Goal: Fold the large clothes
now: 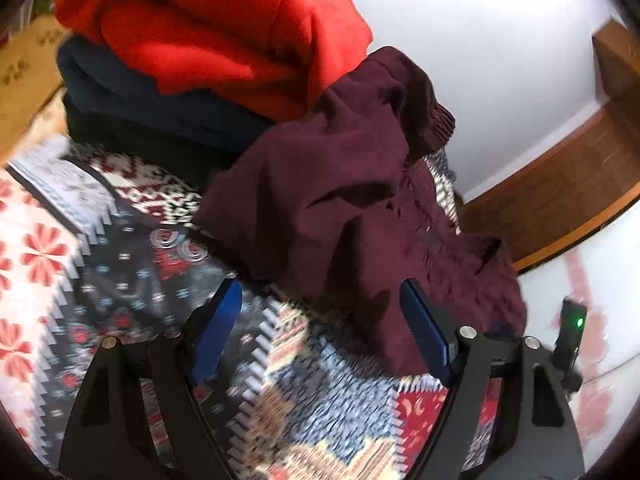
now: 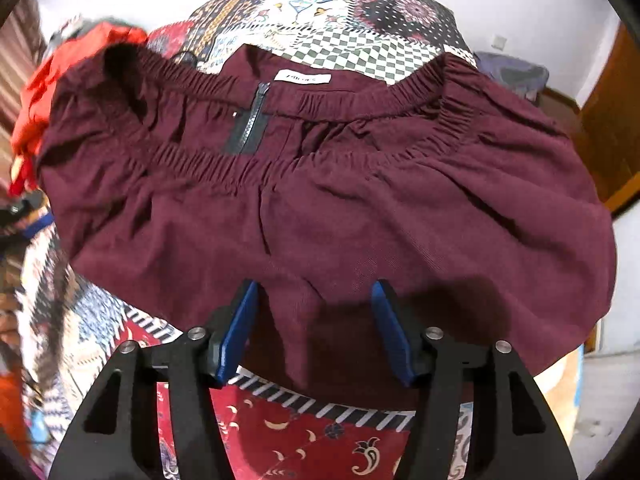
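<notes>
Stack (image 1: 192, 48) is sitting folded already; maroon garment (image 2: 320, 208) is lying rumpled, unfolded. Left gripper (image 1: 320, 332) & right gripper (image 2: 316, 328) are hovering spread, empty.

The maroon garment (image 1: 360, 208) hid the far bedspread (image 1: 120, 280). The stack's dark lower clothes (image 1: 140, 112) were blurred and unreadable. The white label's (image 2: 303, 78) print was too small.

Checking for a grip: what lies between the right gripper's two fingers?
In the right wrist view, the maroon garment's lower edge lies between the open right gripper's pads, unpinched, with the patterned bedspread beneath.
</notes>
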The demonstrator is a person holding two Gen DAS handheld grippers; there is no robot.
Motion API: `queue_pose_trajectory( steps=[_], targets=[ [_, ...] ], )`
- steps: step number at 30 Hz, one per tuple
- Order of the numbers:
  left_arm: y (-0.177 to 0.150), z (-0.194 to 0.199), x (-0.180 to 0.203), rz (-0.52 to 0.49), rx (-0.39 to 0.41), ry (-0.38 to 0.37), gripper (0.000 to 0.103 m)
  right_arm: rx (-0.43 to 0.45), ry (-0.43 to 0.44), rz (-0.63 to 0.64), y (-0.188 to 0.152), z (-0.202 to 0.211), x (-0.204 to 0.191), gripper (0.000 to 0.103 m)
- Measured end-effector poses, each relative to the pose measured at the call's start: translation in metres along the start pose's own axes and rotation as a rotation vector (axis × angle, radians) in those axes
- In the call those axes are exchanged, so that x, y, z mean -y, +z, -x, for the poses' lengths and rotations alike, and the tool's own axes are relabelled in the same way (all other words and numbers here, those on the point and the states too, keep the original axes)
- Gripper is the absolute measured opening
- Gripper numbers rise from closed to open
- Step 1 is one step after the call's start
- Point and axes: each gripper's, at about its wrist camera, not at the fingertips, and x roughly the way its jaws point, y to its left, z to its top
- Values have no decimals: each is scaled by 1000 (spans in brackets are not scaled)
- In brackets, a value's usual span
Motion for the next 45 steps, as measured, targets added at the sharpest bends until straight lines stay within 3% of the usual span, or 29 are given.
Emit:
queue_pose_trajectory(
  steps=[5, 10, 21, 29, 32, 35, 40, 45],
  targets=[
    [8, -32, 8, 18, -6, -39, 81, 15, 0, 17, -3, -3, -7, 63],
    [9, -65, -1, 148, 11, -7, 93, 29, -27, 65, -12, -2, -15, 73],
    [14, -79, -9, 336, 40, -12, 97, 18, -35, 79, -19, 3, -15, 74],
    [-1, -70, -3, 281, 30, 6, 95, 5, -7, 17, -28, 8, -5, 74],
    [8, -78, 5, 260, 2, 17, 83, 5, -1, -3, -27, 11, -4, 74],
    [11, -73, 12, 242, 49, 14, 74, 8, 7, -16, -27, 13, -3, 74],
    [6, -49, 27, 182, 89, 96, 45, 1, 6, -33, -24, 12, -3, 74],
    [-6, -17, 67, 101, 154, 116, 33, 16, 5, -33, -26, 24, -5, 74]
  ],
)
